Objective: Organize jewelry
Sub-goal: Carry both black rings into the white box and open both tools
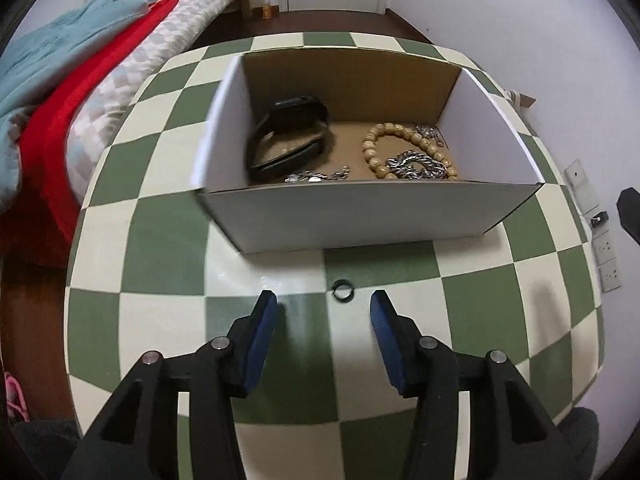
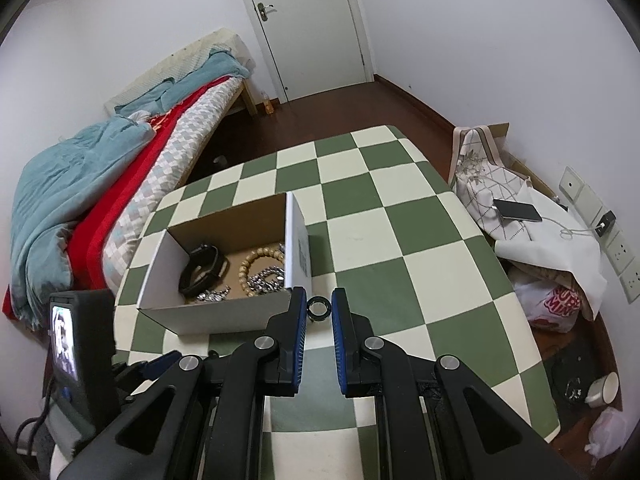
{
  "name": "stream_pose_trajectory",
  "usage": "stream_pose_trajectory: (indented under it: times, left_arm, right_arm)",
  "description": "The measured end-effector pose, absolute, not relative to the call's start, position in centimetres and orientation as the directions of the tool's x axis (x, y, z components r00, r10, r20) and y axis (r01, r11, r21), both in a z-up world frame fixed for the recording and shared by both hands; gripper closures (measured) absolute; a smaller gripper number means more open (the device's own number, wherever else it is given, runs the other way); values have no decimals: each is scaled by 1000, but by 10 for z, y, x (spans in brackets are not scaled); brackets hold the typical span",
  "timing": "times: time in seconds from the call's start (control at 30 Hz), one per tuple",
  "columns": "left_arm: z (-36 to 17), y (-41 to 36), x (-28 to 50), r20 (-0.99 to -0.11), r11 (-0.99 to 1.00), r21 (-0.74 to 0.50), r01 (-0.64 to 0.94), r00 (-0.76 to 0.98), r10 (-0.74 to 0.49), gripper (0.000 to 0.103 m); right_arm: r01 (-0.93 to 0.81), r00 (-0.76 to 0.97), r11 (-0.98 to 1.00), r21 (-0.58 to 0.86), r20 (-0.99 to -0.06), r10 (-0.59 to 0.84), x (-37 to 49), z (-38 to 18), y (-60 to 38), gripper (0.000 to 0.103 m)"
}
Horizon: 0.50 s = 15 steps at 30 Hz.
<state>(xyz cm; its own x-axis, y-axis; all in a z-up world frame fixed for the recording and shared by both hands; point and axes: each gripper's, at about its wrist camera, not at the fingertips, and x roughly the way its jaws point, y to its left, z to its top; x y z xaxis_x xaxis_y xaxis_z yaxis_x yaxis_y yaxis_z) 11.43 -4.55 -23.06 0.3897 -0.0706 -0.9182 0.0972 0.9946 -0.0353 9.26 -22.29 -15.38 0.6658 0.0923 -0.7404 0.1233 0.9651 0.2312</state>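
- Ring [image 2: 319, 309]: small dark band, on the checkered table [image 1: 168, 240] just outside the box's near wall. Only piece of jewelry we see w/out a home yet.
- In the right-wrist view the ring sits between the tips of our right gripper [image 2: 319, 307]. Jaws are narrowed to a slim gap, pads flanking the ring on both sides. We can't tell if the pads actually touch it, or if it's lifted off the table; looks like a grip abt to close or just made.
- In the left-wrist view the same ring [image 1: 342, 290] lies on the table ahead of our left gripper [image 1: 323, 308], nearer its right finger. Those jaws are spread wide and hold nothing.
- Box [image 1: 360, 216]: white card outside, brown inside, open top. Already in it: a black strap [image 1: 288, 142] at left, a wooden bead bracelet [image 1: 400, 148] at right, a heavy silver chain [image 1: 416, 168] overlapping the beads, and a thinner silver chain [image 1: 316, 177] by the near wall.
- Progress, our guess: most of the job is done, 4 items are boxed and 1 ring is left.
- Left to do: secure the ring, carry it over the near wall, drop it in. Small, thin thing, so it could slip from the pads.
- Rest of the table shows no other jewelry. Bed [image 2: 120, 184] and door [image 2: 304, 20] lie beyond, not relevant.
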Motion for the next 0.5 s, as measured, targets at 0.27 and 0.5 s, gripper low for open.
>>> stream_pose_trajectory:
  times: [0.27,0.5]
  left_arm:
    - [-236,-61,111,-908,991,15,130,418,-41,93]
    - [-222,-59,109,-896,992,8,125,442,-48,94]
  right_arm:
    - [133,665,963,232,-742,87,94,-156,-228,90]
    - [121,678,963,242,-728,98,93,-149,-226,90]
